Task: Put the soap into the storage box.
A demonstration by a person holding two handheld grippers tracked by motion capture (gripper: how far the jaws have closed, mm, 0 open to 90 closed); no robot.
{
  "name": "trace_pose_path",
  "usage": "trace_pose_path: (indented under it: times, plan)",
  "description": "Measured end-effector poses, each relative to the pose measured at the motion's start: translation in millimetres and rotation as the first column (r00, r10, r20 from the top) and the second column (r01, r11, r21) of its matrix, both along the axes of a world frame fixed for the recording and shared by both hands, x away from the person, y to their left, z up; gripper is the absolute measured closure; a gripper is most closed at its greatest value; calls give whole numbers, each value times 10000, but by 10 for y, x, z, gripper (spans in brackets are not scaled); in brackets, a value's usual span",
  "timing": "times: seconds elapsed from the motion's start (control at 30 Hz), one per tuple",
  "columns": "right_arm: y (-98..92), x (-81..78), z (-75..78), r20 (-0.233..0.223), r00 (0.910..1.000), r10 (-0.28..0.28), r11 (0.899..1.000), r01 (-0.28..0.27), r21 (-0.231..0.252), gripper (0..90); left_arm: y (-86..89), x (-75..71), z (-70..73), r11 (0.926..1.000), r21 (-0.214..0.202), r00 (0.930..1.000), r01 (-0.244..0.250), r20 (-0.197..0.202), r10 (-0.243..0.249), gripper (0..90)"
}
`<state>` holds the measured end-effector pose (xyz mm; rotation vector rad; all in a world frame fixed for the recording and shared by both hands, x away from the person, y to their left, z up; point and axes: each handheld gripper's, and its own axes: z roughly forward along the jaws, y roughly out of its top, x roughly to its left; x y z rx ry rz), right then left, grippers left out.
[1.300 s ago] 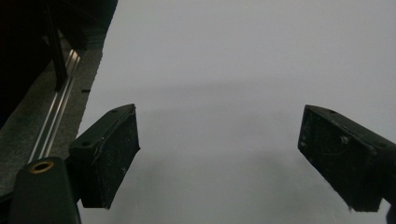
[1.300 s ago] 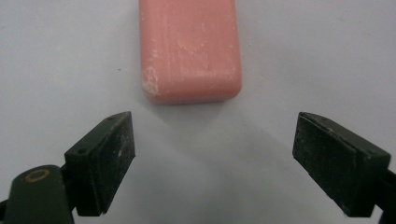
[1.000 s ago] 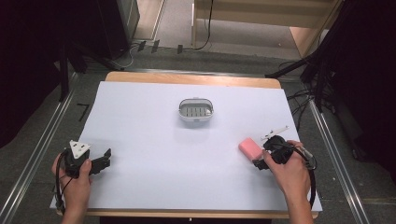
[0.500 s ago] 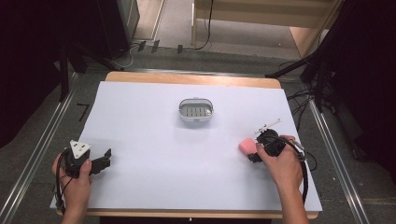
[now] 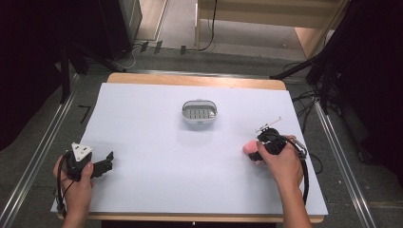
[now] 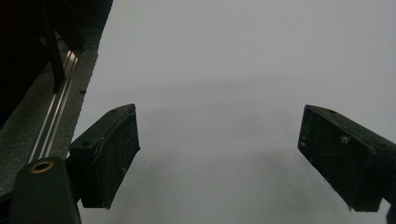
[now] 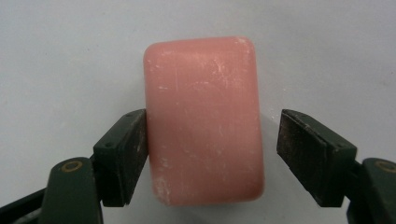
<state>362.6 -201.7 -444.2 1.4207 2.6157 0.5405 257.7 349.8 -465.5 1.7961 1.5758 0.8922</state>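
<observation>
Right gripper view: jaws closing around pink soap [image 7: 203, 121], right gap open.

One pink soap bar [image 5: 248, 148] and one grey soap dish [image 5: 199, 113] on one table [image 5: 142, 123]; two hand-held grippers: left [image 5: 108, 161], right [image 5: 256, 151] of the dish.

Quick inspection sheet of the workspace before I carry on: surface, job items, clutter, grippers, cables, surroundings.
Surface: white sheet covering a wooden table.
Job's things: pink soap bar lying flat near the right edge; soap dish at centre back, apart from it.
Clutter: nothing seen.
Grippers: right gripper closing around the soap bar, one pad touching, a gap at the other; left gripper open, nothing between its jaws.
Cables: black cable trailing from the right gripper.
Surroundings: grey floor, metal rails, dark stands.
</observation>
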Motion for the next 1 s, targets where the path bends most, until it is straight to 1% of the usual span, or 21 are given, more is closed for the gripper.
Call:
trace_pose_path:
  times: [0.17, 0.3, 0.4, 0.47, 0.5, 0.57, 0.6, 0.67, 0.73, 0.83, 0.93, 0.97, 1.0]
  plan:
    - [37, 31, -24, -105, 9999, -87, 9999, 87, -57, 274, -3, 1, -2, 10000, -10, 10000, 5, 16, -5, 132]
    - [60, 47, -40, -64, 9999, -136, 9999, 136, -64, 278, -2, 2, -2, 10000, -9, 10000, 8, 7, -8, 132]
    - [91, 60, -51, -62, 9999, -152, 9998, 151, -163, 305, -1, 2, -1, 10000, -17, 10000, 7, 1, -7, 133]
    - [94, 64, -54, -87, 9999, -119, 9997, 117, -204, 308, 1, 3, -2, 10000, -21, 10000, 21, 9, -21, 133]
    - [105, 70, -67, -186, 9997, -162, 9995, 157, -272, 320, 1, 4, -3, 10000, -34, 10000, 22, 22, -22, 132]
    - [108, 71, -76, -183, 9997, -171, 9996, 167, -212, 328, 2, 4, -2, 10000, -43, 10000, 20, 5, -20, 133]
    - [113, 74, -79, -306, 9993, -220, 9995, 214, -219, 340, 2, 4, -2, 10000, -47, 10000, 19, 2, -19, 132]
    - [110, 81, -73, -334, 9992, -214, 9996, 208, -175, 379, 2, 4, -2, 10000, -47, 10000, 18, 0, -18, 132]
    - [112, 88, -69, -363, 9990, -264, 9995, 258, -163, 382, 1, 4, -2, 10000, -38, 10000, 17, -6, -17, 132]
    - [115, 90, -62, -326, 9994, -85, 9995, 75, -321, 383, 1, 3, -2, 10000, -31, 10000, 20, -6, -20, 133]
    - [120, 82, -58, -185, 9998, 41, 9986, -51, -535, 384, 1, 4, -2, 10000, -25, 10000, 18, -12, -18, 132]
    - [119, 78, -46, -74, 9998, 210, 9979, -214, -614, 385, 0, 4, -2, 10000, -18, 10000, 18, -12, -18, 132]
    - [119, 78, -46, -74, 9998, 210, 9979, -214, -614, 385, 0, 4, -2, 10000, -18, 10000, 18, -12, -18, 133]
